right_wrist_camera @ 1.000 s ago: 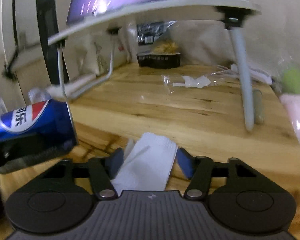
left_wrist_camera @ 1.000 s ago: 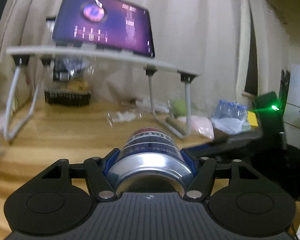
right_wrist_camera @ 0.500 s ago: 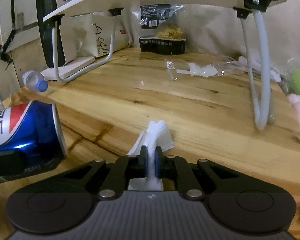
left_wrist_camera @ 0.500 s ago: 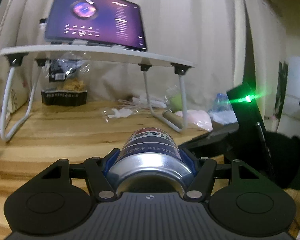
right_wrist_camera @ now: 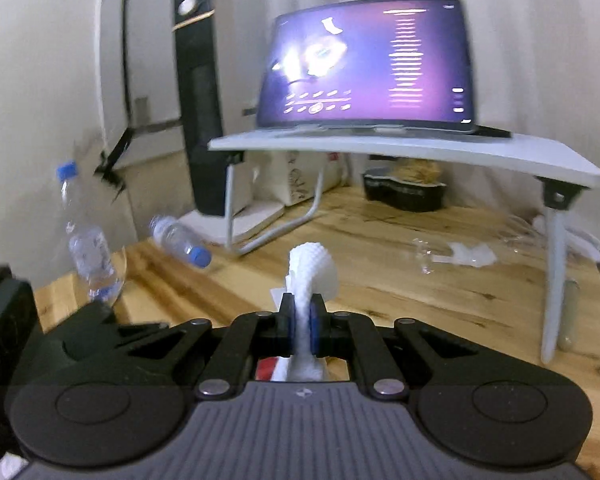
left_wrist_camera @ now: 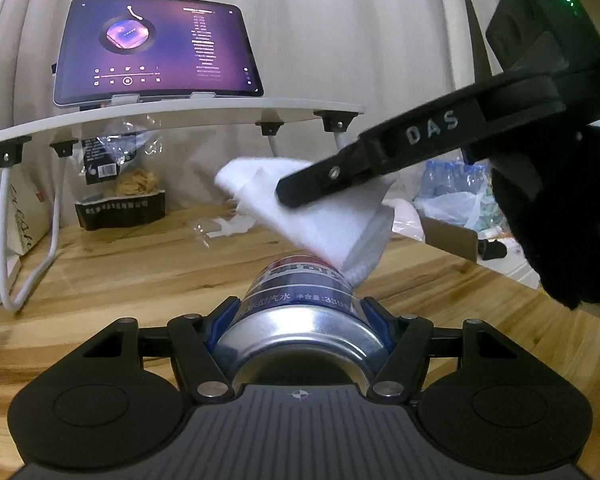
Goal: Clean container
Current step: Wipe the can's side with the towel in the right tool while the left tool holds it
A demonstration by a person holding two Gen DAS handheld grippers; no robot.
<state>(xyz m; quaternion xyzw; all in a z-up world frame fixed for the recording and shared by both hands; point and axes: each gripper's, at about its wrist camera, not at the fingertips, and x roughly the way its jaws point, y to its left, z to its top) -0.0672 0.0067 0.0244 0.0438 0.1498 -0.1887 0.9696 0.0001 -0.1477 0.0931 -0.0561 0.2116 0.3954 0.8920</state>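
My left gripper (left_wrist_camera: 300,312) is shut on a blue Pepsi can (left_wrist_camera: 300,300), held lying along the fingers above the wooden table (left_wrist_camera: 120,276). My right gripper (right_wrist_camera: 302,320) is shut on a folded white paper towel (right_wrist_camera: 312,268). In the left wrist view the right gripper (left_wrist_camera: 300,196) comes in from the upper right and holds the towel (left_wrist_camera: 332,224) down onto the far end of the can. A red patch below the right fingers may be the can; I cannot tell.
A white lap desk (left_wrist_camera: 172,120) with a lit tablet (left_wrist_camera: 156,52) stands at the back. A snack bag (left_wrist_camera: 120,184) sits beneath it. Two water bottles (right_wrist_camera: 88,236) are at the table's left edge. Plastic wrappers (right_wrist_camera: 460,252) lie mid-table. Bags (left_wrist_camera: 452,196) are at the right.
My right gripper closed on the paper towel, lifted it off the table and brought it over onto the can. The left gripper kept hold of the can.
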